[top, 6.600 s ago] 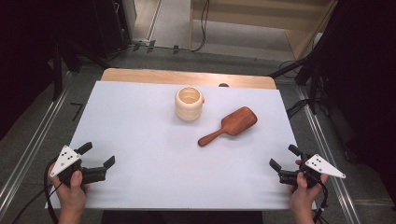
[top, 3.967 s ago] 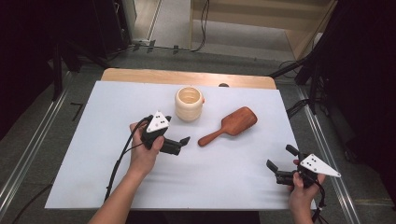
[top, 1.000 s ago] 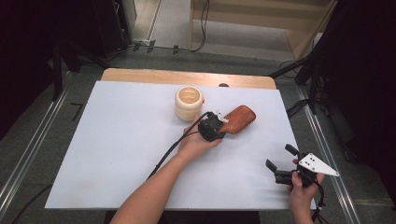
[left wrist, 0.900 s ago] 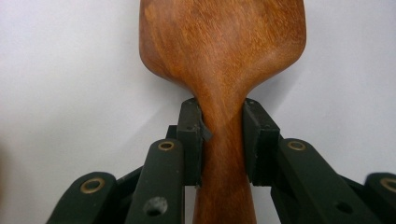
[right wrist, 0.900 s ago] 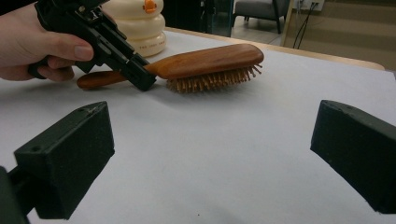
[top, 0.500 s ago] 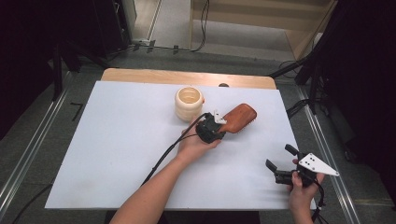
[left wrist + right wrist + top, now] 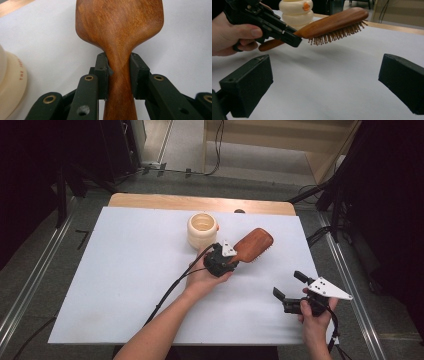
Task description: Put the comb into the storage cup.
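Left gripper is clamped on the neck of the reddish-brown wooden paddle hairbrush, its black pads pressing either side of the handle just below where it widens into the head. That brush hangs clear of the white table sheet, bristles down and the head tilted up toward the far right, close beside the cream ribbed round pot. Solid wood should make it stiff and fairly light, but the polished handle looks slippery and tapers, so the narrow waist is a sensible hold; the weight of the head beyond the pads could make it pivot. Right gripper waits near the right edge, jaws wide apart and empty.
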{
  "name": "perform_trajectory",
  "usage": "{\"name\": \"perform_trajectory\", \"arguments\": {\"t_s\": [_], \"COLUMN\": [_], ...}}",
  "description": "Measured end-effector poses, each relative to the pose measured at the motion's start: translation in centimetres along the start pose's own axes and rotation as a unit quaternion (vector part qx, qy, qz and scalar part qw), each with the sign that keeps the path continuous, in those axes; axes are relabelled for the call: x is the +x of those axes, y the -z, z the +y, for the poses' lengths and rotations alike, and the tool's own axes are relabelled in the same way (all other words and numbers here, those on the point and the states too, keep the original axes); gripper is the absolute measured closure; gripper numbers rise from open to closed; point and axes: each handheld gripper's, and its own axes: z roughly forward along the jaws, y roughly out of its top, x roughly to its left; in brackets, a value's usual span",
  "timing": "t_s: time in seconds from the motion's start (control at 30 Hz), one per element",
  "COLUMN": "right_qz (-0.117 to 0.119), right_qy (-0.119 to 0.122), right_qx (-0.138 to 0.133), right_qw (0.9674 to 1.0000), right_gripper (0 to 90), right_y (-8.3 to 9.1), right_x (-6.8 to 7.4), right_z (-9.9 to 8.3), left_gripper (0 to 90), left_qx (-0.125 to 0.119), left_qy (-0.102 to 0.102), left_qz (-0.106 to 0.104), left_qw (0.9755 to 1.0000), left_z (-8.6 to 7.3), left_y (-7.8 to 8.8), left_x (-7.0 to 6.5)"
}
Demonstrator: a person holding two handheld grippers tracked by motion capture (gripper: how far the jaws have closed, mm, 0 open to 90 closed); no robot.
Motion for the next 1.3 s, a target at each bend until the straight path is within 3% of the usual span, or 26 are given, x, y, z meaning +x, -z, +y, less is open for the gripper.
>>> {"name": "perform_trajectory", "arguments": {"t_s": [0.23, 0.33, 0.57, 0.7, 0.9, 1.07, 1.3], "right_qz": [0.019, 0.011, 0.02, 0.017, 0.004, 0.008, 0.005], "right_qy": [-0.022, -0.034, -0.078, -0.091, -0.115, -0.143, -0.15], "right_qx": [0.009, 0.01, 0.012, 0.011, 0.006, 0.011, 0.02], "right_qw": [0.9996, 0.9993, 0.9967, 0.9957, 0.9934, 0.9896, 0.9885], "right_gripper": [0.0, 0.0, 0.0, 0.0, 0.0, 0.0, 0.0], "right_y": [-1.0, -1.7, -3.3, -4.5, -5.8, -7.3, -8.6], "right_x": [1.5, 1.8, 2.4, 3.1, 3.6, 4.0, 4.8], "right_z": [1.9, 2.6, 4.0, 4.9, 5.3, 5.5, 5.4], "left_gripper": [71.7, 71.7, 71.7, 71.7, 71.7, 71.7, 71.7], "left_qx": [-0.012, -0.018, -0.032, -0.035, -0.045, -0.053, -0.061], "left_qy": [0.001, 0.001, 0.006, 0.006, 0.011, 0.016, 0.017], "left_qz": [0.002, 0.005, 0.003, 0.005, 0.01, 0.013, 0.02], "left_qw": [0.9999, 0.9998, 0.9995, 0.9994, 0.9989, 0.9984, 0.9978], "left_z": [-0.5, -0.7, -1.2, -1.7, -2.6, -3.4, -4.7], "left_y": [1.0, 1.5, 2.5, 3.1, 4.1, 5.0, 6.2], "left_x": [0.0, 0.0, 0.1, 0.0, 0.1, 0.1, -0.2]}}
